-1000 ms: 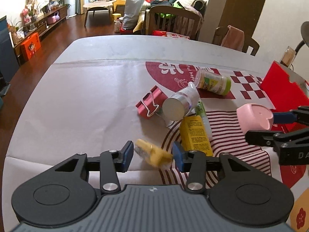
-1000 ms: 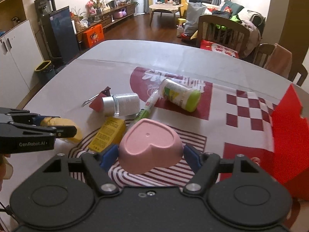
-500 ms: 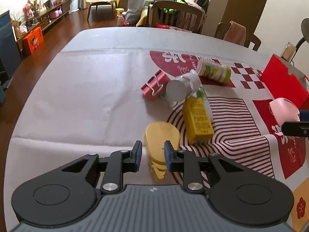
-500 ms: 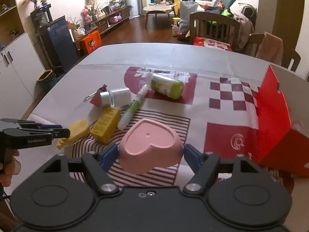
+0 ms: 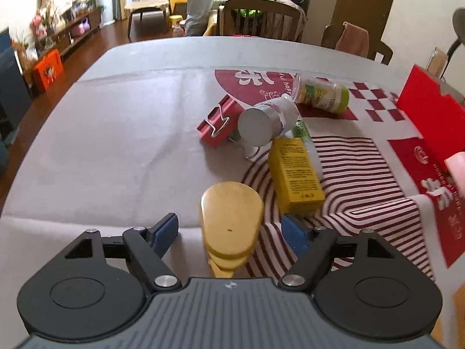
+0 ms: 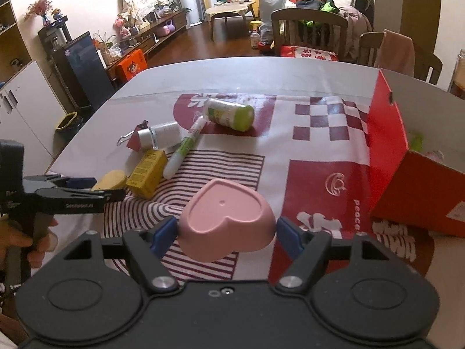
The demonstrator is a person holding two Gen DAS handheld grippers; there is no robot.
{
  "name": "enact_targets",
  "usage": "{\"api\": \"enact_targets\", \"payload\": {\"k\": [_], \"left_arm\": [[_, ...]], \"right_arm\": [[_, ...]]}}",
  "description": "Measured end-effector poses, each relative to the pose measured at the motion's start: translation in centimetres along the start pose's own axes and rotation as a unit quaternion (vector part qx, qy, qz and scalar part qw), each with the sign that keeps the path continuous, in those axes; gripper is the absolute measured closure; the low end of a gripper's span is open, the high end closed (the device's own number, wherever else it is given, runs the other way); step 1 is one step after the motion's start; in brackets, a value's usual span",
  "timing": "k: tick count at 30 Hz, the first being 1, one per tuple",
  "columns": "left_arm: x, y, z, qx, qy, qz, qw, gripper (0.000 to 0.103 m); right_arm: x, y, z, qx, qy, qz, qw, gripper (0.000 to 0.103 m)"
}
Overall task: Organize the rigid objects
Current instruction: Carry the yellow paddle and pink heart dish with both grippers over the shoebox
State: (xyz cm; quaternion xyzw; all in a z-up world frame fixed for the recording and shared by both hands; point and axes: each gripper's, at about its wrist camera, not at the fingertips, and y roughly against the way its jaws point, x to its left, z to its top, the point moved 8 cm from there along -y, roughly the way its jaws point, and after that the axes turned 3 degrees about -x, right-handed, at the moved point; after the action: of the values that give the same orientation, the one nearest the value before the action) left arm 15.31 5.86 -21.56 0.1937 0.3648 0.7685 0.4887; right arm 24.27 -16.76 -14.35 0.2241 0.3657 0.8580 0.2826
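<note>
Left gripper [image 5: 229,229]: its jaws have just been opening. They stand wide apart now. The blue pads do not touch anything.
Yellow piece [image 5: 231,221]: it sits on the table between the blue pads of the left gripper, with a gap on each side. It is flat on top, round at the far end, and looks like a few layers stacked up.
Right gripper [image 6: 226,229]: it is clamped on the pink heart dish [image 6: 226,218]. One blue pad presses on each side of the dish. The dish is upside down and is held up above the cloth.
Hand [image 6: 17,241]: a person's hand holds the left gripper's handle at the left edge of the right camera's view.
Red box [image 6: 407,157]: it stands open at the right side of the table, near the pink heart dish. Small things lie inside, too blurry to name.
Yellow box [image 5: 296,171]: it lies flat, just behind the yellow piece.
Silver bottle [image 5: 267,120]: it lies on its side, with its flat end toward the left camera.
Red clip [image 5: 218,122]: it lies just left of the silver bottle.
Green pen [image 6: 186,148]: it lies between the yellow box and the green jar.
Green jar [image 5: 322,94]: it lies on its side, farther back.
Cloth [image 5: 363,180]: it is white with dark red stripes and squares, and it covers the table [image 5: 203,52].
</note>
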Motion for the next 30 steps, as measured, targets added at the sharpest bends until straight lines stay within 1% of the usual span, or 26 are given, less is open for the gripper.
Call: {"api": "enact_targets", "payload": {"k": [4, 5, 6, 7, 9, 11, 17, 24, 30], "left_arm": [[0.0, -0.5, 0.0, -0.001, -0.003, -0.004, 1.0000, 0.027], [0.0, -0.5, 0.0, -0.002, -0.005, -0.004, 1.0000, 0.029], [-0.1, -0.4, -0.1, -0.003, -0.007, -0.006, 0.9999, 0.036], [-0.2, -0.4, -0.1, -0.005, -0.010, -0.010, 0.9999, 0.039], [-0.5, -0.2, -0.1, -0.008, -0.017, -0.013, 0.9997, 0.050], [-0.7, -0.1, -0.1, -0.009, -0.021, -0.017, 0.9996, 0.054], [-0.6, 0.1, 0.2, -0.006, -0.012, -0.006, 0.9999, 0.055], [-1.3, 2.1, 1.2, -0.013, 0.009, -0.023, 0.9996, 0.055], [-3.0, 4.6, 2.9, -0.019, 0.017, -0.042, 0.9988, 0.055]], "right_arm": [[-0.5, 0.3, -0.2, 0.001, -0.004, -0.005, 1.000, 0.029], [-0.6, 0.3, -0.2, 0.001, -0.005, -0.006, 1.000, 0.029], [-0.6, 0.4, -0.3, 0.001, -0.005, -0.007, 1.000, 0.029], [-0.7, 0.4, -0.3, 0.002, -0.006, -0.007, 1.000, 0.029], [-0.7, 0.5, -0.2, 0.002, -0.006, -0.008, 1.000, 0.029], [-0.6, 0.7, -0.1, 0.001, -0.006, -0.007, 1.000, 0.029], [-0.2, 1.4, 0.7, -0.011, -0.006, 0.000, 1.000, 0.029], [-0.6, 2.9, 1.9, -0.024, -0.001, -0.003, 1.000, 0.029], [-2.6, 4.7, 3.3, -0.035, 0.002, -0.015, 0.999, 0.029]]}}
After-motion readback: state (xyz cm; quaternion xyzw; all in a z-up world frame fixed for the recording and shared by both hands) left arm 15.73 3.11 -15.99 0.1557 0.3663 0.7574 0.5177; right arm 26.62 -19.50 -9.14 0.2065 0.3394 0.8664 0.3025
